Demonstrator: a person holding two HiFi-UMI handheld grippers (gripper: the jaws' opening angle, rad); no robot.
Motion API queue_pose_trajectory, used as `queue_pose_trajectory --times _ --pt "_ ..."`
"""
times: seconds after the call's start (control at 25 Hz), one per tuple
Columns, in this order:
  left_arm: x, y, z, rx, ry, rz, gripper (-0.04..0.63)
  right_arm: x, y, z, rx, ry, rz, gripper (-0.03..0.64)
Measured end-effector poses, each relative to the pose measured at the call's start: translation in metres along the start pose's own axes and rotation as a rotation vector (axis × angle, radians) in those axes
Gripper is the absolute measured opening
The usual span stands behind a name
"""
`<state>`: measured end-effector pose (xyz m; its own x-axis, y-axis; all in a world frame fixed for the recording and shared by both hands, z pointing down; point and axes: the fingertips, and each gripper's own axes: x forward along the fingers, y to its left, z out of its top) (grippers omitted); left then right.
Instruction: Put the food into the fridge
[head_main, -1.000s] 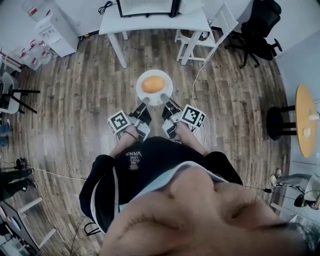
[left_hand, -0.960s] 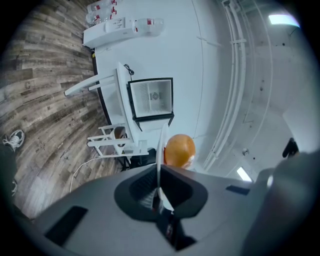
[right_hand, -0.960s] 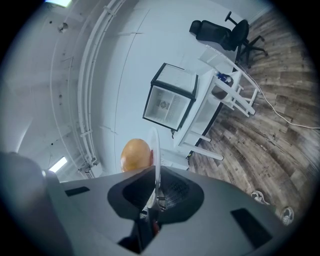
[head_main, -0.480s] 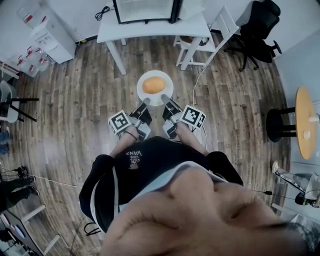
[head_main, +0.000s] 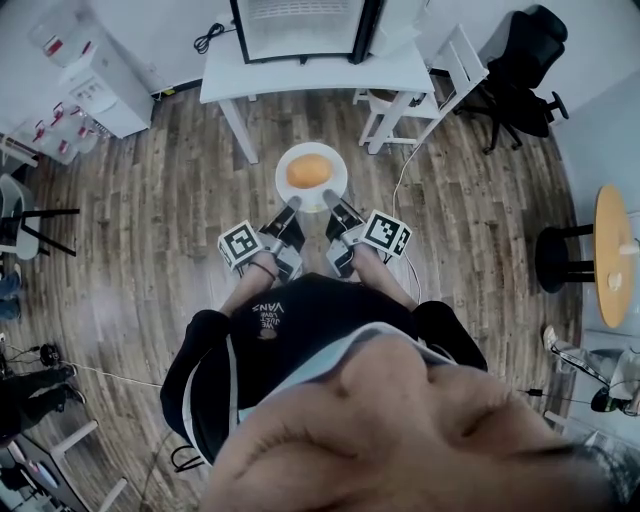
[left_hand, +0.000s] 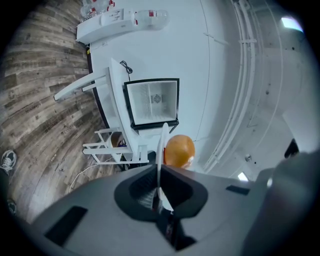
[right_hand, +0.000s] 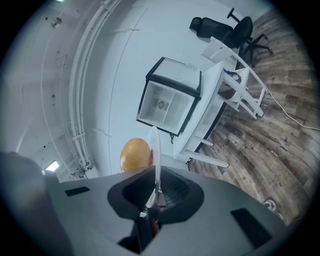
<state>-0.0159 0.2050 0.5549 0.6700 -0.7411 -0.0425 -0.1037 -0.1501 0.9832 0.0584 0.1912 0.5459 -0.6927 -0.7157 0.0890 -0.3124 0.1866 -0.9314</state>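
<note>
Looking down in the head view, the white plate (head_main: 286, 182) carrying the round orange food (head_main: 309, 170) hangs above the wooden floor, well short of the fridge (head_main: 300, 25) standing on the white surface (head_main: 300, 72). The left claw (head_main: 290, 208) and right claw (head_main: 328, 205) pinch its near rim. The left gripper view shows that claw clenched on the plate's thin edge, with the fridge ahead. The right gripper view shows the same narrow grip. The likely risks are that uneven tilt between the claws rolls the food off, or that the rim slips free.
</note>
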Motion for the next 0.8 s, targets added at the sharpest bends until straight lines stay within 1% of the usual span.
queue_pose_trajectory --times 0.16,0.32,0.48,0.56,0.68,0.8 --pt "0.011 -0.001 0.028 -0.014 -0.001 -0.033 0.026 0.030 0.003 0.007 -0.001 0.001 0.001 0.028" --pt "0.019 0.009 0.055 -0.001 0.010 -0.012 0.026 0.056 0.002 0.015 -0.003 -0.009 0.002 0.028" --pt "0.031 0.010 0.079 -0.002 0.021 -0.028 0.026 0.080 0.002 0.025 -0.004 -0.023 -0.008 0.028" --pt "0.036 0.012 0.088 0.001 0.030 -0.021 0.026 0.088 0.000 0.030 -0.001 -0.031 -0.025 0.028" --pt "0.042 0.013 0.102 0.000 0.044 -0.028 0.026 0.102 0.001 0.035 0.003 -0.044 -0.010 0.028" --pt "0.049 0.015 0.113 -0.002 0.052 -0.029 0.026 0.114 0.000 0.040 0.005 -0.049 -0.014 0.028"
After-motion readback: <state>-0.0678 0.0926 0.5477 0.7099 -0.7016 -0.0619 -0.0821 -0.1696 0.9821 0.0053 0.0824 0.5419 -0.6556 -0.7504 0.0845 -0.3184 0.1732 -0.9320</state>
